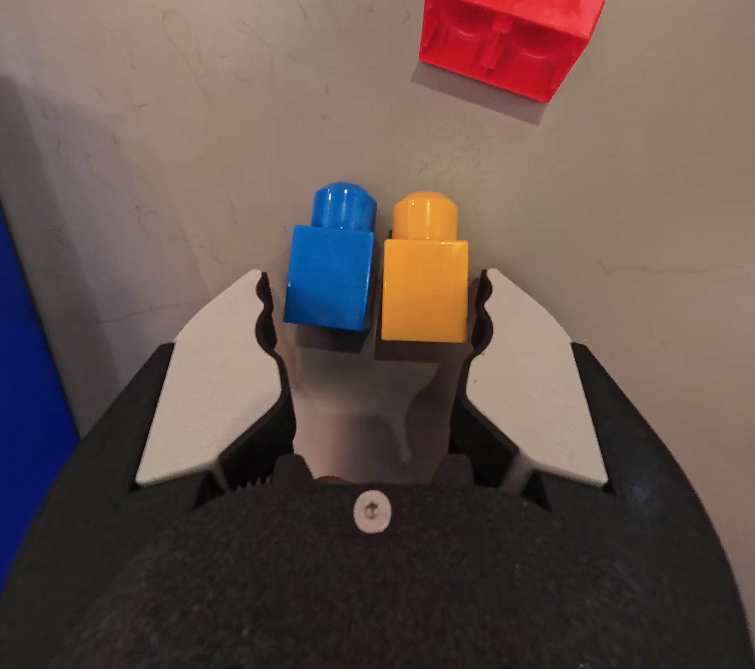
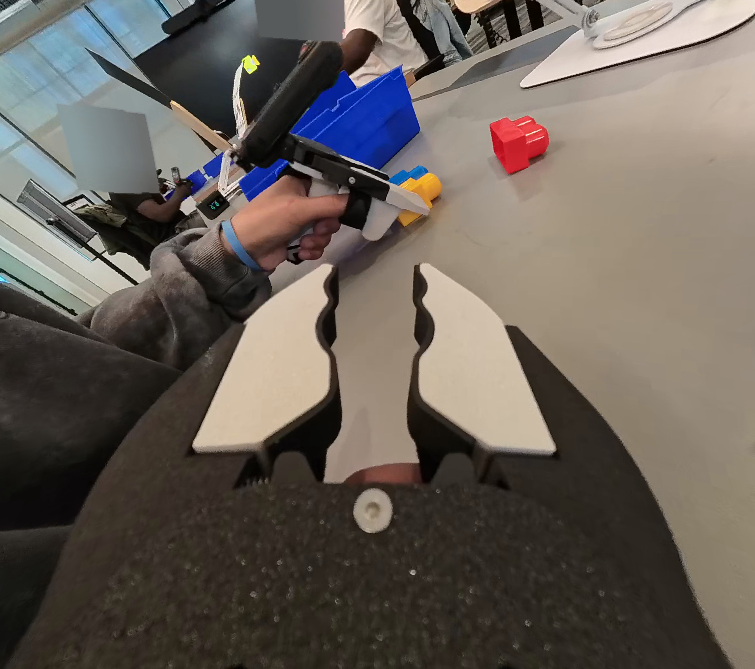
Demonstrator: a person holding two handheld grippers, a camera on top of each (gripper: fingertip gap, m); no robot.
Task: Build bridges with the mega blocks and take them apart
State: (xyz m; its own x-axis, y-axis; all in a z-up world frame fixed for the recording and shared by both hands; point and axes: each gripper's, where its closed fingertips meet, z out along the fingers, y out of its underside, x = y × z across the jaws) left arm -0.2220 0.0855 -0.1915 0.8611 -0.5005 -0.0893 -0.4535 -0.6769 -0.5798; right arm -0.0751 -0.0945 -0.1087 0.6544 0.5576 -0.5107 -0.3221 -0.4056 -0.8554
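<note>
Left wrist view: left gripper (image 1: 376, 281) wide round unmarked blue (image 1: 329, 277)/yellow blocks (image 1: 425, 290); right gripper (image 2: 376, 277) narrow, empty.

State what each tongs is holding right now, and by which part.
Nothing is held. The left tongs are open around the blue block and yellow block, not gripping them. The right tongs are open and empty.

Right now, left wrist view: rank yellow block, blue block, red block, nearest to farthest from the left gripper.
1. Blue block and yellow block: side by side between the open jaws of the left gripper; too close to call.
2. Red block: far off, upper right, tipped on its side.
</note>
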